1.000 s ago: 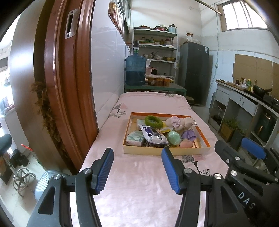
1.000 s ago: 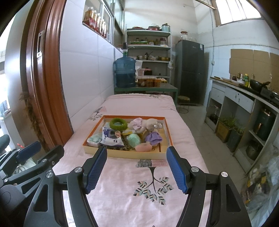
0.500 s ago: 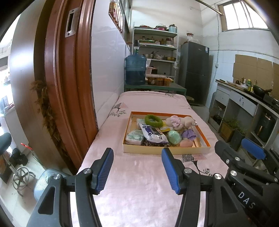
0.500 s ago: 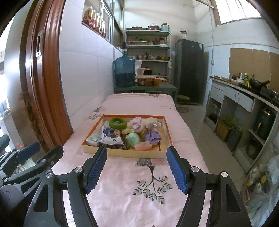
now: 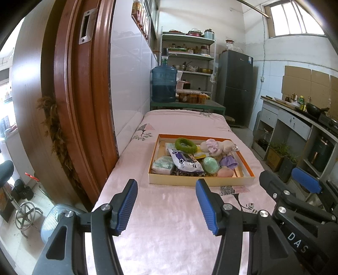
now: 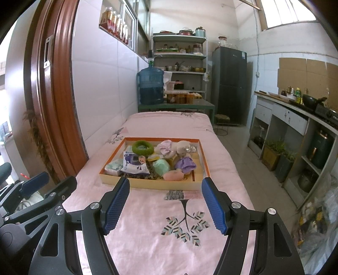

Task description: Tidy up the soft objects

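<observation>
Ahead of the blue-padded fingers (image 6: 116,203), an orange-rimmed tan tray (image 6: 155,183) holds a moss-green ring (image 6: 142,147), a mint-green ball (image 6: 161,167), a peach sponge (image 6: 173,175), a lilac-dressed beige plush doll (image 6: 181,155) and a white-and-purple packet (image 6: 135,162); beneath the fingers, a pink bedspread (image 6: 147,239) printed with a black tree in teal and grey leaves

Daylight pours from a high window (image 5: 293,20), which is blown out to white glare. The room below it is bright and evenly lit, with soft shadows. Both views bend strongly toward black rounded corners; the door frame (image 5: 69,101) far left of the window curves. Focus is sharp.
</observation>
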`<action>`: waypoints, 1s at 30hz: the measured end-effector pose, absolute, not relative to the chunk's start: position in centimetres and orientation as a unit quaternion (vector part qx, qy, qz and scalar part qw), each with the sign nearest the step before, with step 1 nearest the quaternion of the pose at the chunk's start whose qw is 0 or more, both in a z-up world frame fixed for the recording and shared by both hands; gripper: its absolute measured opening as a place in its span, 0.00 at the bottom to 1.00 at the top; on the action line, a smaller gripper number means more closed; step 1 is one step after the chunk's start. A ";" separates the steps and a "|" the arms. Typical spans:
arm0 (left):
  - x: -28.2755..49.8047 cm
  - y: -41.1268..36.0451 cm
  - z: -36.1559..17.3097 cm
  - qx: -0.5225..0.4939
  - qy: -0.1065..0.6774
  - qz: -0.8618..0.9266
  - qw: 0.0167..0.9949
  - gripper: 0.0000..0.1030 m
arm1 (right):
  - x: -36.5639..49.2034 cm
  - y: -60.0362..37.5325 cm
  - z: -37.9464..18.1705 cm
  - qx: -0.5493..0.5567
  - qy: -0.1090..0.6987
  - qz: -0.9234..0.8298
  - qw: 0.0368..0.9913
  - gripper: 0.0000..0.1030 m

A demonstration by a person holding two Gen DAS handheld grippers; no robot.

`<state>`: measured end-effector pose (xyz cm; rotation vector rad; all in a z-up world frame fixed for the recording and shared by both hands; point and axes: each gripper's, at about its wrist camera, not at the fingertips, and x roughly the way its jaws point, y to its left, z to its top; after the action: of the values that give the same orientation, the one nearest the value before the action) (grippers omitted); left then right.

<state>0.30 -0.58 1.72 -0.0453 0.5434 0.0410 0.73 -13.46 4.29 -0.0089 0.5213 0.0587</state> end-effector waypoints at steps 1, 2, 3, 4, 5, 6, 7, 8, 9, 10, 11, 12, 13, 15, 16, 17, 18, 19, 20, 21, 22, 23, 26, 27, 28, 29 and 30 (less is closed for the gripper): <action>0.3 -0.6 1.7 -0.022 0.268 0.020 0.963 0.55 | 0.7 -13.5 4.3 -0.005 0.258 0.029 0.966 0.70; 0.3 -0.6 1.7 -0.022 0.268 0.020 0.963 0.55 | 0.7 -13.5 4.3 -0.005 0.257 0.029 0.966 0.70; 0.3 -0.5 1.7 -0.022 0.269 0.019 0.963 0.55 | 0.7 -13.5 4.3 -0.005 0.257 0.029 0.966 0.70; 0.3 -0.6 1.7 -0.022 0.269 0.020 0.963 0.55 | 0.7 -13.5 4.3 -0.005 0.258 0.029 0.966 0.70; 0.3 -0.6 1.6 -0.022 0.269 0.019 0.963 0.55 | 0.7 -13.5 4.3 -0.005 0.258 0.029 0.966 0.70; 0.2 -0.6 1.6 -0.023 0.269 0.019 0.963 0.55 | 0.8 -13.5 4.2 -0.004 0.259 0.029 0.965 0.70; 0.2 -0.6 1.6 -0.023 0.269 0.019 0.963 0.55 | 0.7 -13.5 4.2 -0.005 0.259 0.029 0.966 0.70; 0.2 -0.6 1.5 -0.023 0.269 0.019 0.963 0.55 | 0.7 -13.5 4.1 -0.005 0.259 0.029 0.965 0.70; 0.2 -0.6 1.5 -0.022 0.270 0.019 0.963 0.55 | 0.7 -13.5 4.2 -0.005 0.259 0.029 0.966 0.70; 0.2 -0.6 1.5 -0.022 0.269 0.019 0.963 0.55 | 0.7 -13.5 4.2 -0.004 0.258 0.029 0.966 0.70; 0.2 -0.6 1.5 -0.023 0.270 0.019 0.963 0.55 | 0.7 -13.5 4.2 -0.005 0.258 0.029 0.966 0.70; 0.2 -0.6 1.5 -0.022 0.270 0.019 0.962 0.55 | 0.7 -13.5 4.2 -0.005 0.258 0.029 0.966 0.70; 0.2 -0.6 1.5 -0.022 0.270 0.019 0.962 0.55 | 0.7 -13.5 4.2 -0.004 0.259 0.029 0.965 0.70; 0.2 -0.7 1.5 -0.022 0.270 0.019 0.962 0.55 | 0.7 -13.5 4.1 -0.004 0.260 0.030 0.965 0.70; 0.1 -0.7 1.4 -0.022 0.271 0.018 0.962 0.55 | 0.6 -13.5 3.9 -0.004 0.260 0.030 0.965 0.70; 0.1 -0.7 1.3 -0.022 0.271 0.018 0.962 0.55 | 0.6 -13.5 3.9 -0.004 0.260 0.030 0.965 0.70; 0.1 -0.7 1.3 -0.022 0.271 0.018 0.962 0.55 | 0.6 -13.5 3.9 -0.004 0.260 0.030 0.965 0.70; 0.1 -0.7 1.3 -0.022 0.271 0.018 0.962 0.55 | 0.6 -13.5 3.9 -0.004 0.260 0.030 0.965 0.70; 0.1 -0.7 1.3 -0.022 0.271 0.018 0.962 0.55 | 0.6 -13.5 3.9 -0.005 0.260 0.029 0.965 0.70; 0.1 -0.7 1.3 -0.022 0.271 0.018 0.962 0.55 | 0.6 -13.5 3.9 -0.005 0.260 0.029 0.965 0.70; 0.1 -0.7 1.2 -0.022 0.271 0.018 0.962 0.55 | 0.6 -13.5 3.9 -0.004 0.260 0.030 0.965 0.70; 0.2 -0.7 1.3 -0.022 0.271 0.018 0.962 0.55 | 0.6 -13.5 3.9 -0.004 0.260 0.030 0.965 0.70; 0.2 -0.7 1.3 -0.022 0.271 0.018 0.962 0.55 | 0.6 -13.5 3.9 -0.004 0.260 0.030 0.965 0.70; 0.1 -0.7 1.2 -0.021 0.271 0.018 0.962 0.55 | 0.6 -13.5 3.9 -0.004 0.260 0.030 0.965 0.70; 0.2 -0.7 1.3 -0.022 0.271 0.018 0.962 0.55 | 0.6 -13.5 4.0 -0.004 0.260 0.030 0.965 0.70; 0.1 -0.7 1.2 -0.022 0.272 0.018 0.962 0.55 | 0.6 -13.5 4.0 -0.004 0.260 0.030 0.965 0.70; 0.1 -0.7 1.2 -0.022 0.272 0.018 0.962 0.55 | 0.6 -13.5 3.9 -0.004 0.260 0.030 0.965 0.70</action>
<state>0.13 -0.73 1.23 -0.0440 0.5510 0.0374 0.62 -13.46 3.91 -0.0089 0.5269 0.0602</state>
